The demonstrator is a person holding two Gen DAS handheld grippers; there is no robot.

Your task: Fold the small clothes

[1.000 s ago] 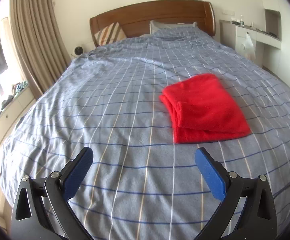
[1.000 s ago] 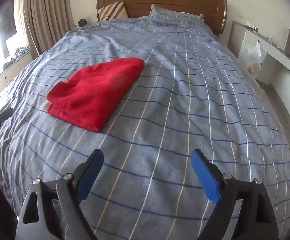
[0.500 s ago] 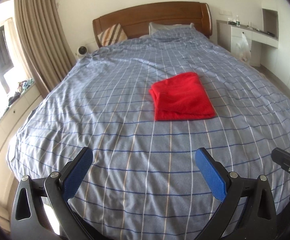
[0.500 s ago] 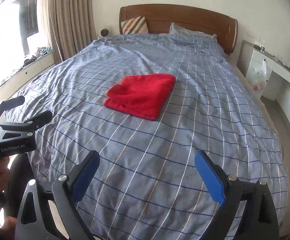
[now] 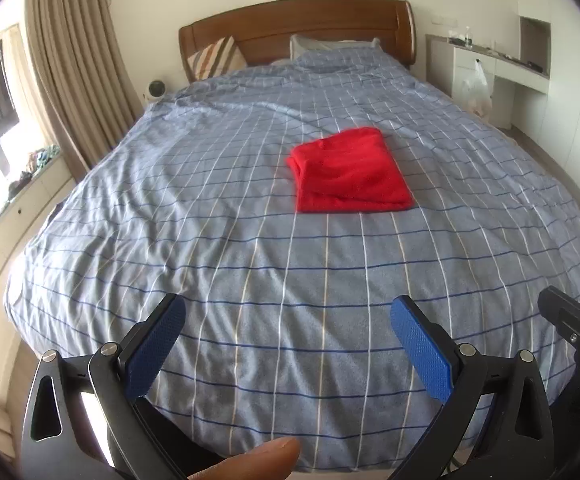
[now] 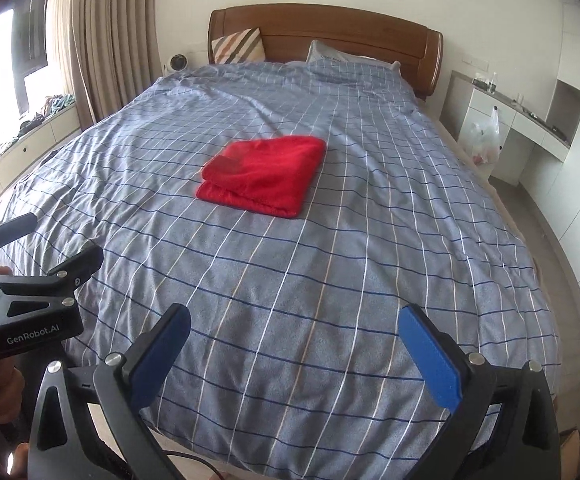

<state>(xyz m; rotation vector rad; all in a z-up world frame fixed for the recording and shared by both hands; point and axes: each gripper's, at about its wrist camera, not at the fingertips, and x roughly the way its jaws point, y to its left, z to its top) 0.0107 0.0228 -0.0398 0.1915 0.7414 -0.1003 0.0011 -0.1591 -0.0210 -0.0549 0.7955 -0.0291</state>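
The red folded garment (image 5: 349,172) lies flat in the middle of the blue checked duvet (image 5: 218,240), well apart from both grippers. The left gripper (image 5: 286,332) and the right gripper (image 6: 293,344) are wide open and hold nothing. The cloth looks soft, light and limp; I would pinch it at a corner or along the layered edge.

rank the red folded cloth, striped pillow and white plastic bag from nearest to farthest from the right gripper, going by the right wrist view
From the right gripper:
1. Red folded cloth, mid-bed, slightly left of center.
2. White plastic bag, hanging at the desk on the right.
3. Striped pillow, against the headboard, far left.
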